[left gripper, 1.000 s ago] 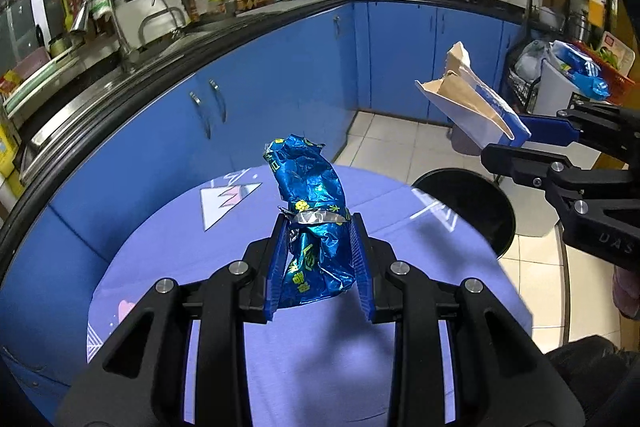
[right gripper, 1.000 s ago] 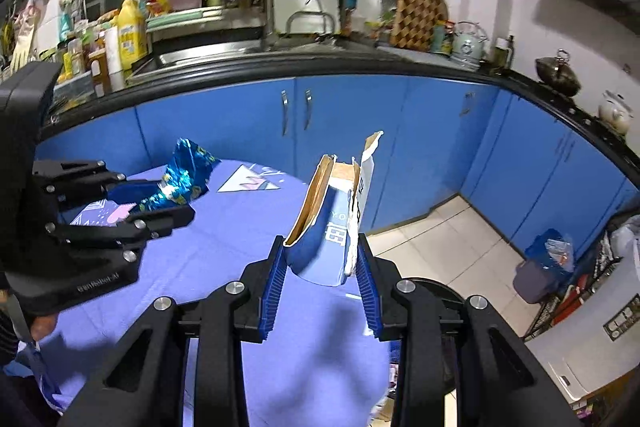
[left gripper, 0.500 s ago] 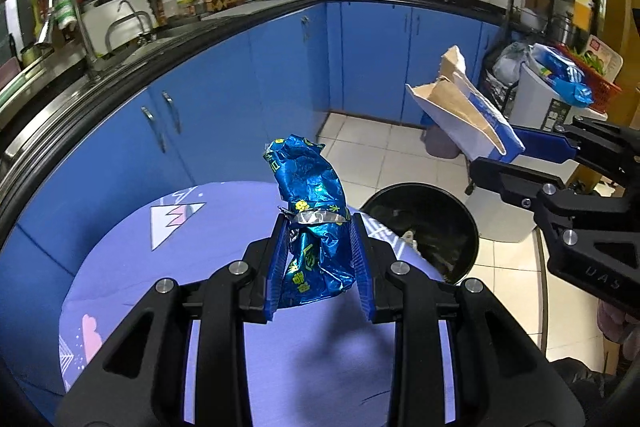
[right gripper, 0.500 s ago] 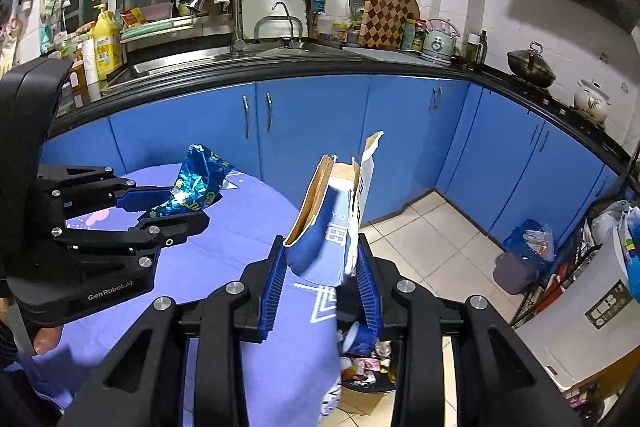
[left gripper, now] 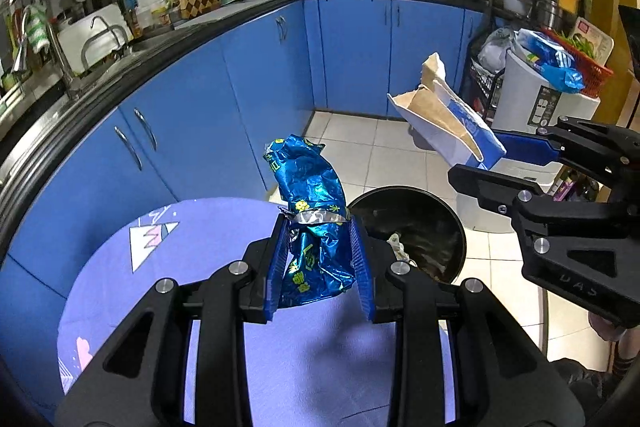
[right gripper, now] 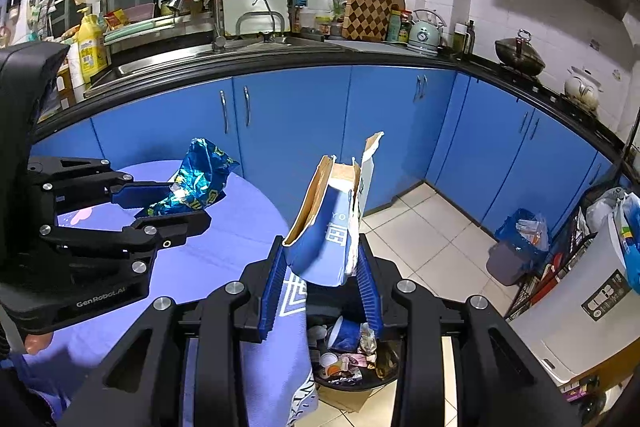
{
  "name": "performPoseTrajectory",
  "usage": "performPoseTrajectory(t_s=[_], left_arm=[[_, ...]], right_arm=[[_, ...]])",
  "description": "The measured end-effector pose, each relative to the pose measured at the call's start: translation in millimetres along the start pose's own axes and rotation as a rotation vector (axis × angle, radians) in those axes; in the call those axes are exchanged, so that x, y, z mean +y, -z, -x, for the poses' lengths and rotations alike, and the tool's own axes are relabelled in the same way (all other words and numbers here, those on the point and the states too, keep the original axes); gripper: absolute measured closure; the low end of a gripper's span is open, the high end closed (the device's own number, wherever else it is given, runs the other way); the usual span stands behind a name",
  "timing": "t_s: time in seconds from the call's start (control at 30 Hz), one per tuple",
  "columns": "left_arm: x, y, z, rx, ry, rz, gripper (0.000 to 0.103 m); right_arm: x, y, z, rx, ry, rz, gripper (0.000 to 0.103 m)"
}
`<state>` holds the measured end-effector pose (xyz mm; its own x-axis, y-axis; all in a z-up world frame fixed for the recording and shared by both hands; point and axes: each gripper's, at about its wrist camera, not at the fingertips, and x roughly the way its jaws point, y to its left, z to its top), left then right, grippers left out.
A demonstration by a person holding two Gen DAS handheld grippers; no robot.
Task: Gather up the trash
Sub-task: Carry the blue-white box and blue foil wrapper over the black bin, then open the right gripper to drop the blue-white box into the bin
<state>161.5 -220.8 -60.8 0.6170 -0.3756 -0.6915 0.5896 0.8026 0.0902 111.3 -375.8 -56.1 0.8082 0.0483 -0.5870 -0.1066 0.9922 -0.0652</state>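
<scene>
Cabinets (right gripper: 304, 131) of glossy blue, which filled the left wrist view a second ago, have been swung aside, and pale floor tiles (left gripper: 360, 143) are now seen beyond the edge of the round table (left gripper: 224, 227), draped in a soft lilac cloth. A black trash bin (left gripper: 452, 227), round and open-topped, has been brought from the right margin to just past the table edge; in the right wrist view it is seen directly beneath the right gripper, with cups and wrappers inside. Both pieces of trash are thus judged to be nearly over the drop point.

A torn cardboard carton (right gripper: 336, 227), blue-printed outside and brown within, its ripped flaps standing upright, is clamped at its base by the right gripper (right gripper: 320, 267), whose jaws are closed to the carton's width. A crumpled snack bag (left gripper: 312, 227), of shiny blue foil with a silver crease, is pinched around its middle by the left gripper (left gripper: 318, 263), the jaws narrowed on it. Neither item has been released yet.
</scene>
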Motion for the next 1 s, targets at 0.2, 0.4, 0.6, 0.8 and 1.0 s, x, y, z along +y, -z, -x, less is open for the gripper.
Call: performPoseTrajectory(t_s=[0.2,0.4,0.6,0.8,1.0], left_arm=[[-6,-6,-7,0.002,-0.004,-0.01,0.071],[-15,-14,-16,0.009,0.003,-0.025,0.071],[-22,-22,-21,0.006,0.006,-0.033,0.071],[-26,-30,-25,-0.002,0.003,-0.045,0.071],[-28,-35,-32,0.003,0.006,-0.042,0.071]], right_arm=[[-10,2,-2,-0.001,0.014,-0.009,0.069],[-28,5,-5,0.009,0.011,-0.049,0.068],[-40,1,-10,0.012,0.014,-0.08,0.067],[-48,-4,-15,0.008,0.046,-0.093,0.046],[-54,2,-9,-0.03,0.151,-0.089,0.021]])
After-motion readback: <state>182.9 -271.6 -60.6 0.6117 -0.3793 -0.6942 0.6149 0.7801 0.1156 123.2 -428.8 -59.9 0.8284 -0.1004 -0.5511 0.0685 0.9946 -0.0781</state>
